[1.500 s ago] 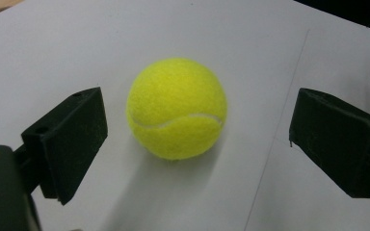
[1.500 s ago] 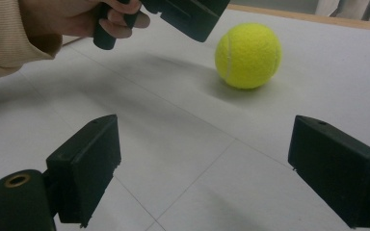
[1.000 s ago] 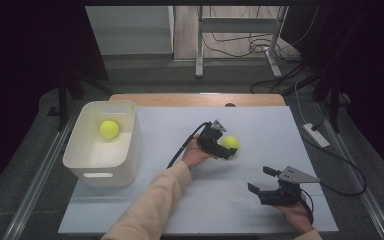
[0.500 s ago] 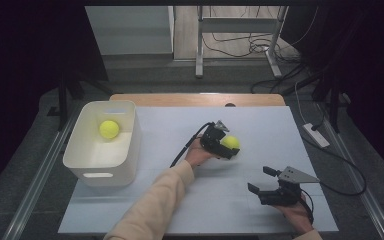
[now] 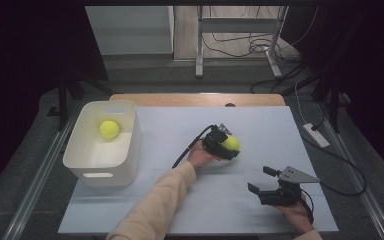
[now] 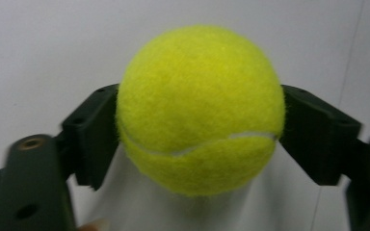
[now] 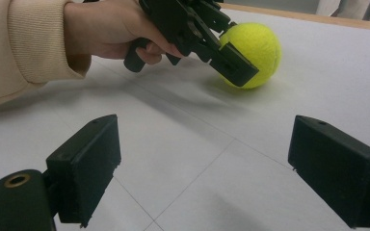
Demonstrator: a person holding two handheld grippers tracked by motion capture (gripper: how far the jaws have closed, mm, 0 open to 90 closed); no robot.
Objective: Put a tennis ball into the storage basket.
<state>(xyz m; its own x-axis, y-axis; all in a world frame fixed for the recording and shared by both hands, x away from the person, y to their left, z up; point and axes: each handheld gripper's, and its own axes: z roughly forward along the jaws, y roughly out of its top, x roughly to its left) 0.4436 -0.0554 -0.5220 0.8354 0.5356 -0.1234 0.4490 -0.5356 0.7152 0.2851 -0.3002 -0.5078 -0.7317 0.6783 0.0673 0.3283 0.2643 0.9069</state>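
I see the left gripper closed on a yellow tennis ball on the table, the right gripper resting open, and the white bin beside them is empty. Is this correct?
Not quite: the white bin is not empty. The high view shows a second yellow ball inside it. The rest holds: the left gripper has just closed its jaws on the tennis ball, and the right gripper rests open.

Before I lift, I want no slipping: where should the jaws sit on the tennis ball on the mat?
Across its widest middle, coming from the side. The left gripper has just closed that way, pads on opposite flanks of the tennis ball; it is round, so off-centre pads would slide.
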